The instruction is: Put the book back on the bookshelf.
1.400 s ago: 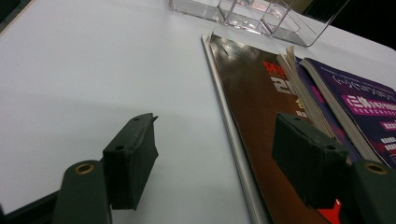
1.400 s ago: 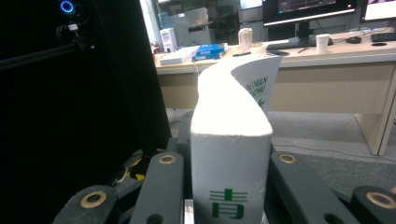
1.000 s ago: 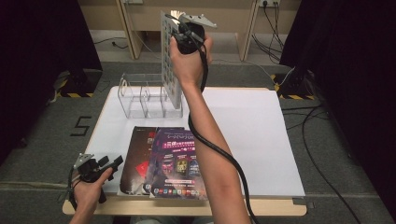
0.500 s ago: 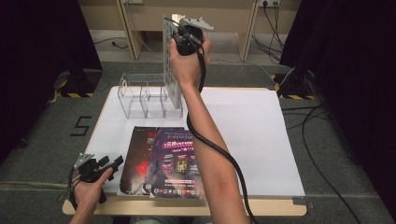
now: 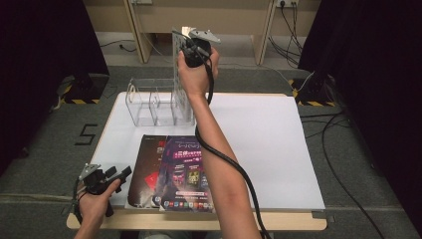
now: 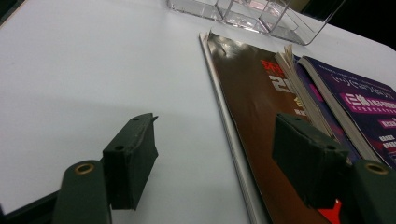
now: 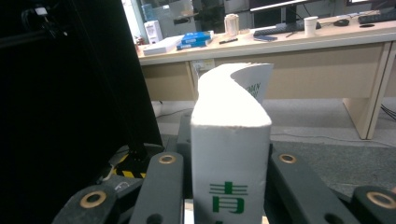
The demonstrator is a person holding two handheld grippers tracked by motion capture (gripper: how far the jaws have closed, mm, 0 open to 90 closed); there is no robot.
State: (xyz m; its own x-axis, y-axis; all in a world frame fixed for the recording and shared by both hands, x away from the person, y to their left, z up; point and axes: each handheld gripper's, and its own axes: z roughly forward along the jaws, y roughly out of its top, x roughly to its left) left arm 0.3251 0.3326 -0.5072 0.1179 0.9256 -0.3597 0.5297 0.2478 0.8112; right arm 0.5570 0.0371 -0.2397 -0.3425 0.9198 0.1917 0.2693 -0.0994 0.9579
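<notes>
Now the right gripper (image 5: 191, 47), clamped on an upright book (image 5: 180, 74), holds it long axis vertical just above the rack (image 5: 149, 102); the left gripper (image 5: 107, 178) rests open beside the magazines (image 5: 171, 174).

Two magazines (image 5: 171, 174) overlapping at white table's (image 5: 278, 139) near edge; possibly desks (image 7: 299, 42) behind.

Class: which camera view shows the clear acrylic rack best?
The high view: the whole clear rack stands at the table's far left, with its dividers visible. The left gripper view catches its near edge only, beyond the magazines.
</notes>
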